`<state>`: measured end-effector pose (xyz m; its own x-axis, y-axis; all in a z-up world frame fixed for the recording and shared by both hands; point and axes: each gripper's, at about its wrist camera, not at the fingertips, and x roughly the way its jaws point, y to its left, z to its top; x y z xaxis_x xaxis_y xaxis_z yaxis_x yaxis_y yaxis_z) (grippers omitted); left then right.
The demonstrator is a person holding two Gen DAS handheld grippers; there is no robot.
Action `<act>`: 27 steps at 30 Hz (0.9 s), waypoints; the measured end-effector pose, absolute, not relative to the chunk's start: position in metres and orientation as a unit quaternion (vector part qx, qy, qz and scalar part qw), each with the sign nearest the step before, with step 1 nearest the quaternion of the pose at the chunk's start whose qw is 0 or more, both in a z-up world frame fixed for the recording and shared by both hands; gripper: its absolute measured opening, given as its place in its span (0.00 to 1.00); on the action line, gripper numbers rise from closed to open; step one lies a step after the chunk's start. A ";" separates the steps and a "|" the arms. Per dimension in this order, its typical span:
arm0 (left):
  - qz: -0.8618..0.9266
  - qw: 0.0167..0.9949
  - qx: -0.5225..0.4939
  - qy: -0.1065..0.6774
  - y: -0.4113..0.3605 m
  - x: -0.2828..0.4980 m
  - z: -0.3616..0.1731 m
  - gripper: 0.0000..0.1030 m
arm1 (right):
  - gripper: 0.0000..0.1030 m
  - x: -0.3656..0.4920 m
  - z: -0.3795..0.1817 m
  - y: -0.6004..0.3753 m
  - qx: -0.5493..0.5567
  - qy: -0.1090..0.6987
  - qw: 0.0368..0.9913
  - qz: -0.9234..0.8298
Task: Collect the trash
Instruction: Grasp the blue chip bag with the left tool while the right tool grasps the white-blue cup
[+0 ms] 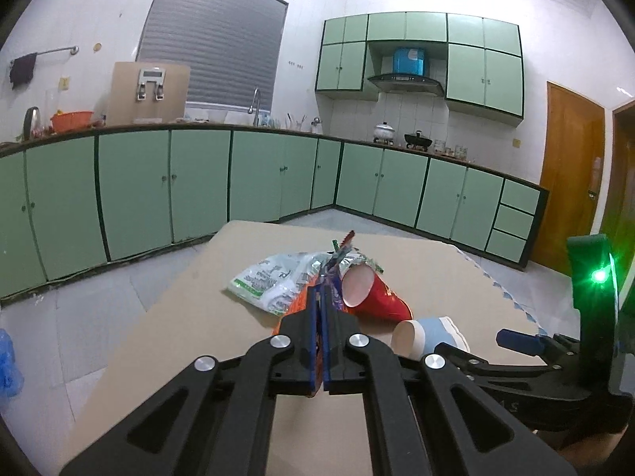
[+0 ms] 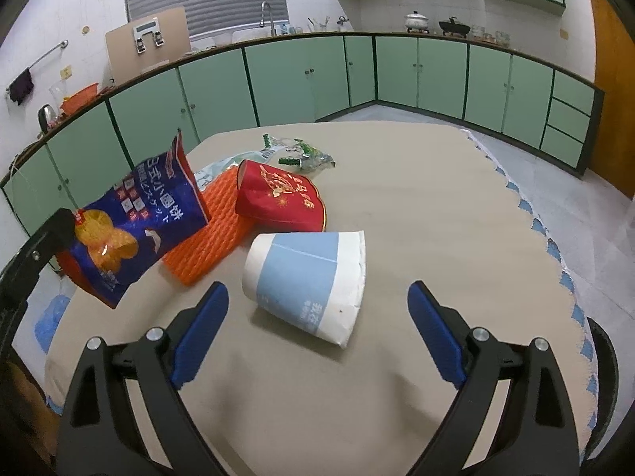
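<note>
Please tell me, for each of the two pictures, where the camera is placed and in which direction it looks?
Left wrist: sits on the left gripper, looking across the table toward the green cabinets; its shut fingers pinch the blue snack bag.
Right wrist: sits on the right gripper, tilted down at the table; its open fingers frame the blue-and-white cup.
Shared: the cup, the red cup, and each view shows the other gripper.

The orange mesh sleeve [image 2: 216, 230] lies partly hidden under the blue snack bag [image 2: 139, 218].
</note>
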<state>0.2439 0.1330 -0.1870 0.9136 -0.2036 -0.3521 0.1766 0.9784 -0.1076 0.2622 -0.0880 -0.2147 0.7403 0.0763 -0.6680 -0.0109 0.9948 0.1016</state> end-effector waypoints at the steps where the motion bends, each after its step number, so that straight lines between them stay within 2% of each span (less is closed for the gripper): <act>1: -0.095 0.978 -0.030 0.184 0.133 0.245 -0.190 0.02 | 0.87 0.264 -0.215 -0.088 0.046 0.360 0.932 0.020; 13: -0.084 0.976 -0.031 0.196 0.142 0.253 -0.203 0.02 | 0.89 0.287 -0.240 -0.079 0.048 0.389 0.920 -0.003; 15: -0.084 0.976 -0.033 0.200 0.143 0.254 -0.204 0.02 | 0.70 0.289 -0.242 -0.080 0.055 0.397 0.916 0.009; 27: -0.080 0.978 -0.026 0.191 0.133 0.240 -0.186 0.02 | 0.67 0.249 -0.205 -0.110 0.064 0.359 0.931 0.019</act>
<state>0.2398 0.1333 -0.1863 0.9139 -0.1672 -0.3698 0.1477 0.9857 -0.0807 0.2493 -0.1101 -0.2046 0.7413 0.0806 -0.6663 0.0117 0.9911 0.1329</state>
